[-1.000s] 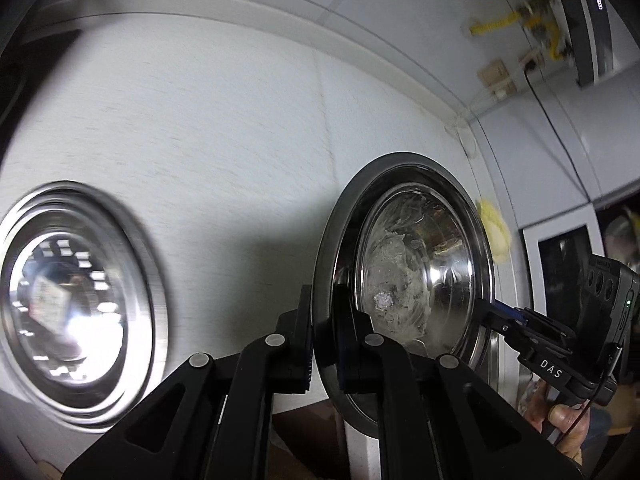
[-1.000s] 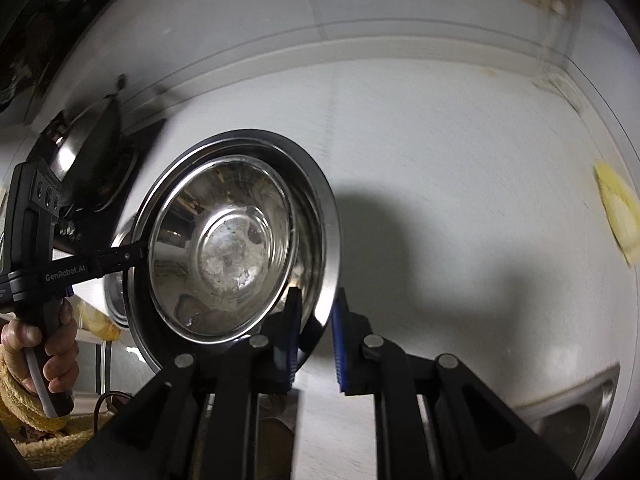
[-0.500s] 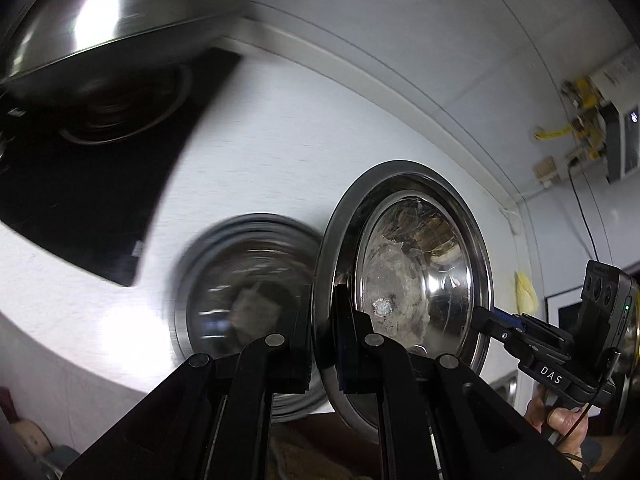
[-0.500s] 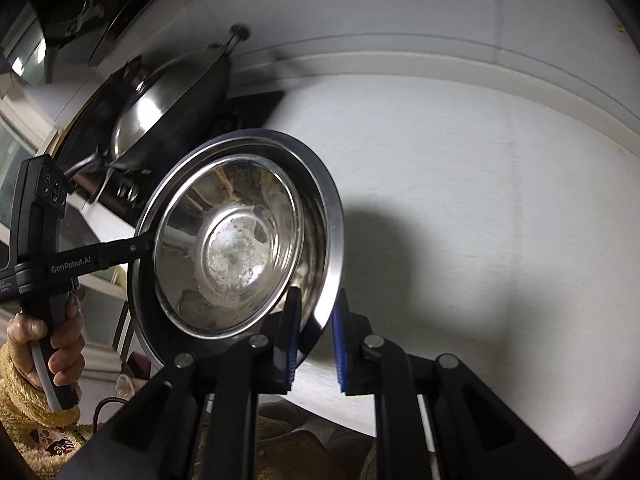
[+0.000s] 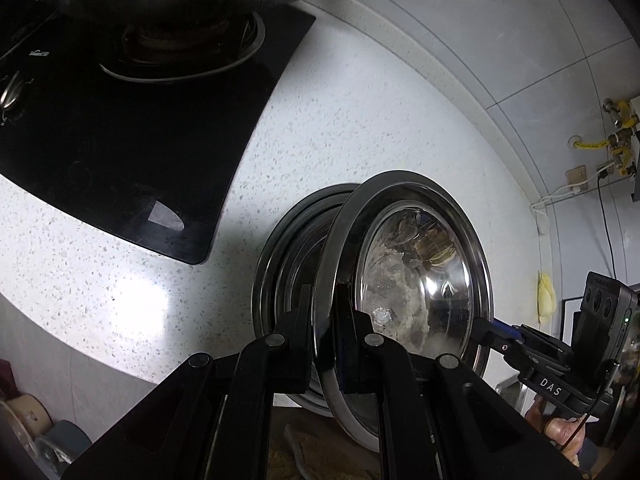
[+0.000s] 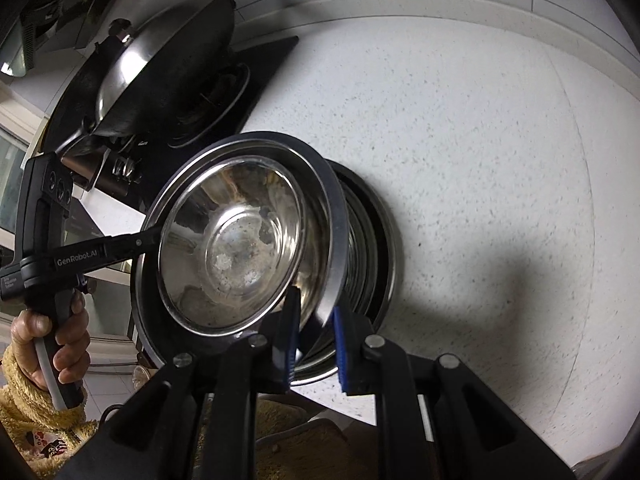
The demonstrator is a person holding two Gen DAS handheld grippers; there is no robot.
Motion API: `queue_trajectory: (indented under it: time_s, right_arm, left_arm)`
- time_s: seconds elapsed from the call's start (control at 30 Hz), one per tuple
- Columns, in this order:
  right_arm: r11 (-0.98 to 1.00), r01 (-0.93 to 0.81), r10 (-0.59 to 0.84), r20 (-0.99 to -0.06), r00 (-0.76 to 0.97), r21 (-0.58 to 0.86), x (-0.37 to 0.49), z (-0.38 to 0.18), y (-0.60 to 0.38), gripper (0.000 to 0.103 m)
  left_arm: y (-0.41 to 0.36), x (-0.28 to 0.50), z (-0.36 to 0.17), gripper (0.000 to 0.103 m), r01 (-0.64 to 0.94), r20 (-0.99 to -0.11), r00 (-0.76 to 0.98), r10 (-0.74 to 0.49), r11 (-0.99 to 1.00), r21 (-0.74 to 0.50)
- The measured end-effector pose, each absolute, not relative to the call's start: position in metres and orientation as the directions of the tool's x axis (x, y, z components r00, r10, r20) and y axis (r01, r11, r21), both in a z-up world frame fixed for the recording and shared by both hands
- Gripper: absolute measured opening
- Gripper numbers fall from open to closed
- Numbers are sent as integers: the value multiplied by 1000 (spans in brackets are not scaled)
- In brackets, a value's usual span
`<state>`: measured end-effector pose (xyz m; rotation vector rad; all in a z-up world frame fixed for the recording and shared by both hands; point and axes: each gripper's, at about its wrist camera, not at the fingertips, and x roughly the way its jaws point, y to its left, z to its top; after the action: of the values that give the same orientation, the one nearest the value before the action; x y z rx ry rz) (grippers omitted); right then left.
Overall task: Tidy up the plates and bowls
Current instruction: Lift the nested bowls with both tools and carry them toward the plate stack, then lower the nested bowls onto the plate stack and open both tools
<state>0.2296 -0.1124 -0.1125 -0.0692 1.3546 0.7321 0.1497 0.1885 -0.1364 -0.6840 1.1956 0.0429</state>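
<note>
Both tools pinch one steel bowl [image 5: 416, 276] by opposite rims; the left tool [image 5: 325, 332] is nearly shut, the right tool [image 6: 316, 336] slightly wider. The bowl hangs tilted over a stack [image 6: 372, 240] near the tabletop's [image 6: 480, 160] front edge, beside the stove [image 5: 120, 152].

Both grippers are black, round silver screws on their linkages; the right gripper [image 6: 314, 338] has blue pads; a fuzzy yellow sleeve [image 6: 28, 420] covers the wrist.

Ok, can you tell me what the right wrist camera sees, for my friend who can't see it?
Two hand-held grippers pinch opposite rim edges of a shiny steel bowl, tilted above a stack of steel dishes on a white speckled counter. A lidded wok sits on the black stove behind.
</note>
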Motion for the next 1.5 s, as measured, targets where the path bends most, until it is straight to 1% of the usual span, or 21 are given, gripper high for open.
queue_trajectory:
  time_s: [0.47,0.93,1.5]
  right_arm:
    - [809,-468,423,-905,43,356,229,-132,-103,14]
    - [826,-451,394,-919,33,337,232,-145,-99,14]
    - [859,-423,358,-929,90,290,226,-148,-93,14]
  left_arm:
    - [176,175,-171,6,-344,-883,340,-324,831,-437]
    - [166,178,-171,6,-296,-885,339,-318,857,-421]
    - [164,170,-171,8,-232,-880,358,-312,883,-408]
